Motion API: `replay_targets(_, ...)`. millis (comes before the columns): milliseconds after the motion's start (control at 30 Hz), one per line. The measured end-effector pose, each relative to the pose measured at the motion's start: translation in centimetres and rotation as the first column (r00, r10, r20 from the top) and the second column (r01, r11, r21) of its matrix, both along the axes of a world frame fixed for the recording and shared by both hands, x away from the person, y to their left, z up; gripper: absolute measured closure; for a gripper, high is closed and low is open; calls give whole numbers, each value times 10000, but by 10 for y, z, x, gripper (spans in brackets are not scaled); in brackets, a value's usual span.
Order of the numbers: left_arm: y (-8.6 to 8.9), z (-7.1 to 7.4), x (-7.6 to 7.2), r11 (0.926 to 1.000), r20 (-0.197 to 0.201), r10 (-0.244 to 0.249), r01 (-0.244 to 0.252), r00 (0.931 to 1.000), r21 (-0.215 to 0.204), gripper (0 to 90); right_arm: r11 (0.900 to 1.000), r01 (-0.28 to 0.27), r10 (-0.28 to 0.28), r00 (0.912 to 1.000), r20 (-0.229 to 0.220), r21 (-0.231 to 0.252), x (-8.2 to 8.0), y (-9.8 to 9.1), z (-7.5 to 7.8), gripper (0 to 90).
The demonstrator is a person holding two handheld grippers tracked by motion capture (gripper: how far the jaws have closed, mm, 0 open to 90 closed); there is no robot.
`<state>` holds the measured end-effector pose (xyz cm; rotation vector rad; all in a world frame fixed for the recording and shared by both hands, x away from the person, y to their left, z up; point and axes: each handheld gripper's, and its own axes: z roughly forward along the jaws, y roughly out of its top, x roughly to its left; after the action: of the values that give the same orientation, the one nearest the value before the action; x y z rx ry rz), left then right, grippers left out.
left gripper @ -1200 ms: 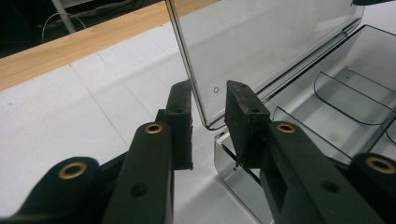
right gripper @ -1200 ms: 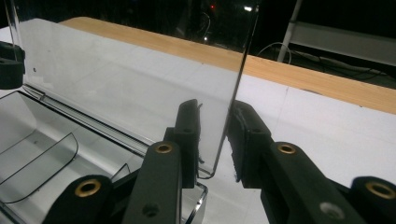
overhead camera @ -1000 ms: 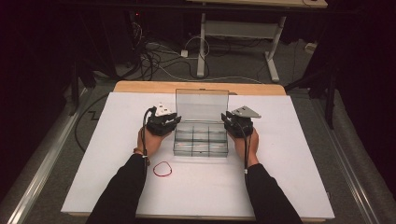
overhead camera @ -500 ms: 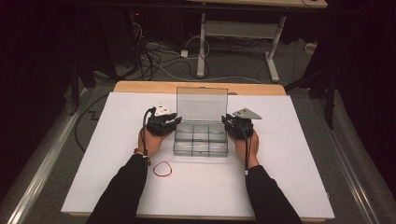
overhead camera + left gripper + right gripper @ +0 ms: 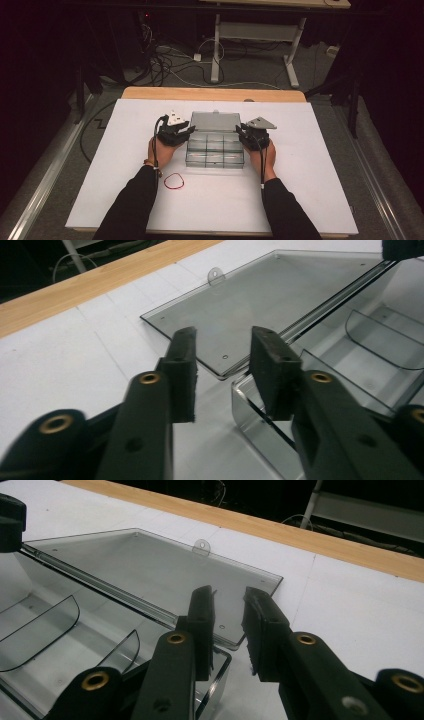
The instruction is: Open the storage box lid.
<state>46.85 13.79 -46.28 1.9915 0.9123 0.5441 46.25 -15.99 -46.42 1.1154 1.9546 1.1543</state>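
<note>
A clear plastic compartment box (image 5: pixel 215 152) sits mid-table, and its lid (image 5: pixel 215 121) lies back flat behind it. My left gripper (image 5: pixel 187 133) is at the box's left back corner. In the left gripper view its jaws (image 5: pixel 225 357) have just been opening. They straddle the corner wall (image 5: pixel 240 390) without pressing on it, and the lid (image 5: pixel 280 295) lies beyond. My right gripper (image 5: pixel 241 134) is at the right back corner. Its jaws (image 5: pixel 230 612) stand apart over the box wall (image 5: pixel 222 662) and the lid's corner (image 5: pixel 265 582), gripping nothing.
A red rubber band (image 5: pixel 174 181) lies on the white tabletop (image 5: pixel 310 175), in front of the box by the left forearm. A wooden strip (image 5: pixel 210 93) runs along the table's far edge. Cables and a desk frame are on the floor beyond.
The lid has gone from standing upright to lying flat behind the box. My left gripper's jaws have spread wider. Both hands stayed in place.
</note>
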Motion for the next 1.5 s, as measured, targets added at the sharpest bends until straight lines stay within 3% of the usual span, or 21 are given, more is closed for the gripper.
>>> replay_targets(100,2,2,-2,9999,-31,-63,63,10000,124,550,10000,-19,19,10000,-22,26,0,-2,1,703)
replay_targets(200,6,5,-7,9997,176,-121,117,9998,221,512,10000,12,-12,10000,-17,22,-1,-4,2,633)
replay_targets(400,13,12,-18,9988,570,-250,226,9981,433,438,9994,34,-40,9998,175,332,-7,-14,8,590)
replay_targets(667,19,18,-36,9966,1129,-483,403,9924,716,374,9988,-434,449,9964,716,-228,-25,-13,18,446)
replay_targets(767,20,21,-43,9951,1455,-619,497,9874,856,346,9977,-647,661,9937,901,-186,-33,-14,23,410)
replay_targets(967,22,23,-60,9920,1847,-896,712,9787,1039,302,9947,-1003,1023,9833,1505,-206,-49,-14,32,336)
replay_targets(1167,29,23,-76,9934,1957,-983,845,9757,773,241,9864,-1642,1628,9733,1616,-42,-67,-16,38,320)
replay_targets(1300,30,26,-86,9900,2111,-1200,1011,9701,983,212,9779,-2080,2080,9612,1811,-189,-78,-13,42,305)
replay_targets(1500,29,25,-102,9810,2188,-1624,1337,9621,1404,212,9577,-2783,2873,9398,1848,-733,-97,-6,46,277)
